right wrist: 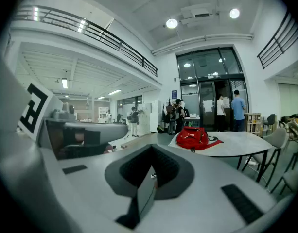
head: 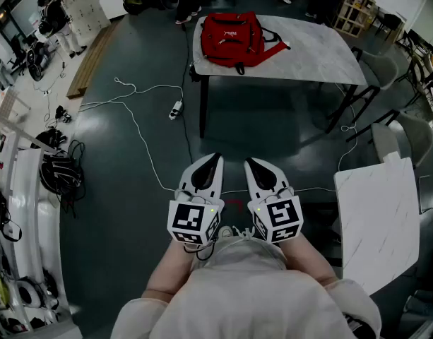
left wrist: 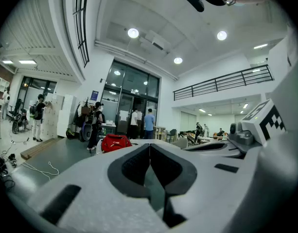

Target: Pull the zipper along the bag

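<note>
A wide dark floor (head: 131,161) fills the head view of a large indoor hall. At the far side stands a pale marble-topped table (head: 322,51) on dark legs. A second white table (head: 375,217) sits at the right edge, nearer the person. On the left end of the far table lies the red bag (head: 234,39), a backpack resting flat with its straps trailing toward the right. It is well apart from both grippers and untouched. Both gripper views show it small in the distance on the tabletop. Close to the camera, a person in a pale top (head: 244,295) holds the two tools side by side over the floor. The left gripper (head: 213,159) has its jaws pressed together on nothing, and the right gripper (head: 252,164) is likewise closed and empty. A thin white cable (head: 142,140) snakes across the floor to a white power strip (head: 176,109) near the table leg.
</note>
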`<act>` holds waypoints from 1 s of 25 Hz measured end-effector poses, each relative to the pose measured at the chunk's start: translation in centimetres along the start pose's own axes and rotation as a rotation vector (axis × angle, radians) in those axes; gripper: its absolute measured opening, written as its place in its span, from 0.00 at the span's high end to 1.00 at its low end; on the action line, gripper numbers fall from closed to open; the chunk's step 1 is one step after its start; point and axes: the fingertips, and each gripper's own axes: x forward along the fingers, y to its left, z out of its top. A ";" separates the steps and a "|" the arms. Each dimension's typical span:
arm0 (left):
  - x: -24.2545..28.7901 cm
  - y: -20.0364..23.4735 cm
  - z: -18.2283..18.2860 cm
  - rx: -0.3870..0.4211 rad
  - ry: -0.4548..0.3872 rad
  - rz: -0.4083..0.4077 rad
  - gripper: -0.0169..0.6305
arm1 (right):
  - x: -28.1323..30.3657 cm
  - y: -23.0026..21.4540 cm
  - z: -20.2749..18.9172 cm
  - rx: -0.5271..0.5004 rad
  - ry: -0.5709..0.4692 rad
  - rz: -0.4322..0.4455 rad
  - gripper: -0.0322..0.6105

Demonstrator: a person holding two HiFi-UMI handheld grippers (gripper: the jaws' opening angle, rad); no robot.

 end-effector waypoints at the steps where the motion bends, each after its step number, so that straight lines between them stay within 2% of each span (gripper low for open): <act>1: 0.0 0.2 0.0 0.000 0.000 -0.003 0.94 | 0.2 0.1 0.0 -0.001 0.000 -0.003 0.91; 12: -0.5 2.7 -0.1 -0.012 0.003 -0.002 0.94 | 2.0 2.1 0.0 -0.008 0.020 0.014 0.91; 17: -0.7 3.6 -0.3 -0.024 0.010 0.000 0.94 | 2.8 2.5 -0.1 0.043 0.025 0.012 0.91; 25: -0.1 5.5 -1.8 -0.062 0.040 0.024 0.94 | 4.9 2.5 -1.4 0.056 0.078 0.028 0.91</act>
